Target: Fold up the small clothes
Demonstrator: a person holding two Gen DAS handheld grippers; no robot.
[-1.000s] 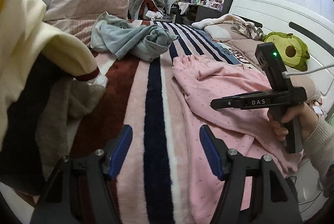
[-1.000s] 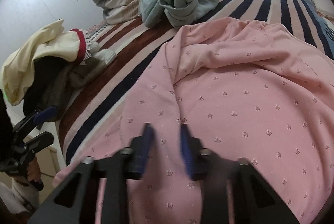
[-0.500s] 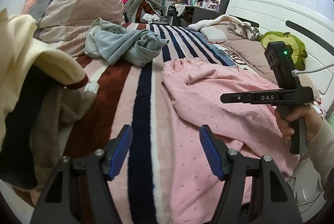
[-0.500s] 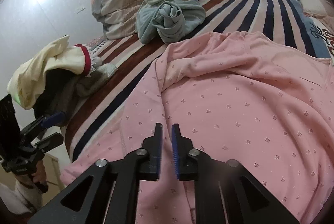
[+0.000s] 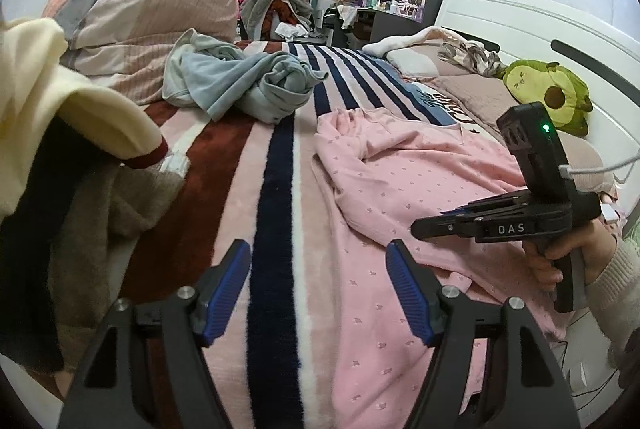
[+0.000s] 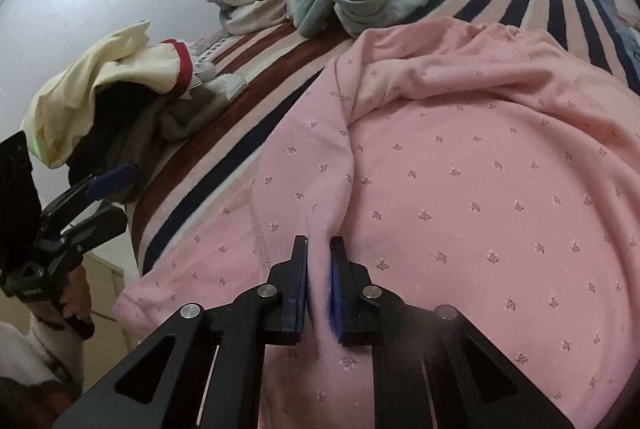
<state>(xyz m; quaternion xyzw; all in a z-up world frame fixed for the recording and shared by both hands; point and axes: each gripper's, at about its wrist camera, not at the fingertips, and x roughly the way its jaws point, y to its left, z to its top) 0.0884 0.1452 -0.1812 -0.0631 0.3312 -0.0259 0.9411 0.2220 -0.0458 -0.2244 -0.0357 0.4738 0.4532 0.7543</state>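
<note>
Striped blanket [image 5: 276,189] across bed, cluttered bedroom shelving behind, stuffed avocado toy [image 5: 548,97] by white headboard [image 5: 500,29].

Change over last second: right tongs [image 6: 319,279] gone from parted above cloth to nearly closed, now pinching raised ridge of pink garment [image 6: 460,189] between blue pads; narrow gap filled with fabric. Left tongs [image 5: 318,289] unchanged in state: spread wide, nothing between pads, hovering above blanket at garment's left edge. Left view shifted so that more pink cloth sits under right-hand pad.

Meaning for task: grasp on first garment established by one side only. Judged stage: early, start of fold, no fold yet made. Second grip by left tongs probably required before lift or fold-over; single-point pull likely to drag and bunch cloth rather than crease cleanly.

Condition of pink garment: soft knit, small flower print, spread mostly flat on blanket near front edge of bed, right of navy stripe. Wrinkled at far end, where sleeve or collar region lies bunched. Long vertical crease running from pinch point toward far end. Lower hem hanging slightly over bed edge.

Other items, untouched: crumpled grey-blue garment [image 5: 248,85] farther up bed; heap of cream, dark and grey clothes [image 6: 112,101] at left bed edge.
</note>
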